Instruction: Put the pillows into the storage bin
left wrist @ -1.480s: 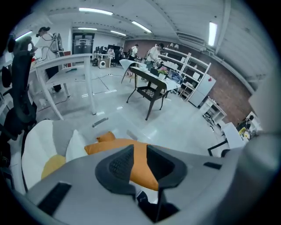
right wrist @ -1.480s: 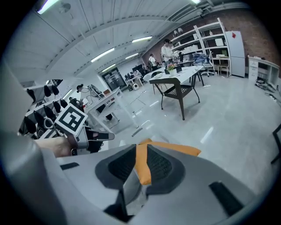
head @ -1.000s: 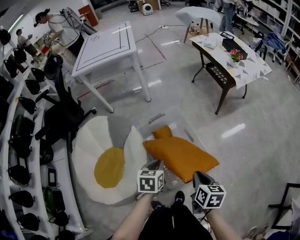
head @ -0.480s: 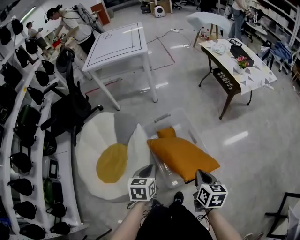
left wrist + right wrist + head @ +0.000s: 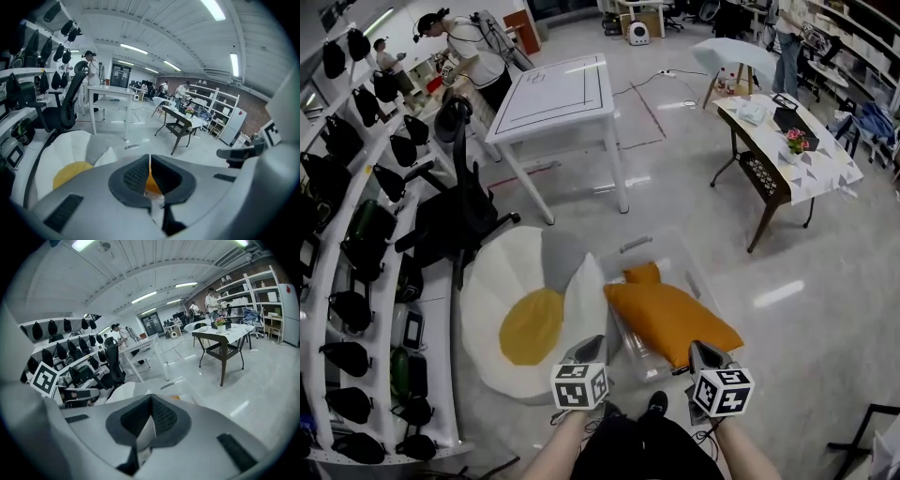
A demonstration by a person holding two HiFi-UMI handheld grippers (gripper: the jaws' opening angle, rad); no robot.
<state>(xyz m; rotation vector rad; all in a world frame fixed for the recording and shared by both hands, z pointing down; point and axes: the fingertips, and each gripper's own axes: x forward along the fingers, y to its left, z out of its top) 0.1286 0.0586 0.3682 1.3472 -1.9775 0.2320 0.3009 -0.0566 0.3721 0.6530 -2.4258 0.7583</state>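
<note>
Head view: high, steeply down, facing far.
Left gripper view: low on left gripper [image 5: 589, 347], facing far.
Right gripper view: low on right gripper [image 5: 703, 353], likewise.
Shared: white table [image 5: 553, 89] [image 5: 110, 90] [image 5: 140, 345].

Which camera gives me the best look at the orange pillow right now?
The head view: the whole orange pillow shows, lying across the clear storage bin. The left gripper view catches only an orange sliver of it; the right gripper view, just a speck.
</note>
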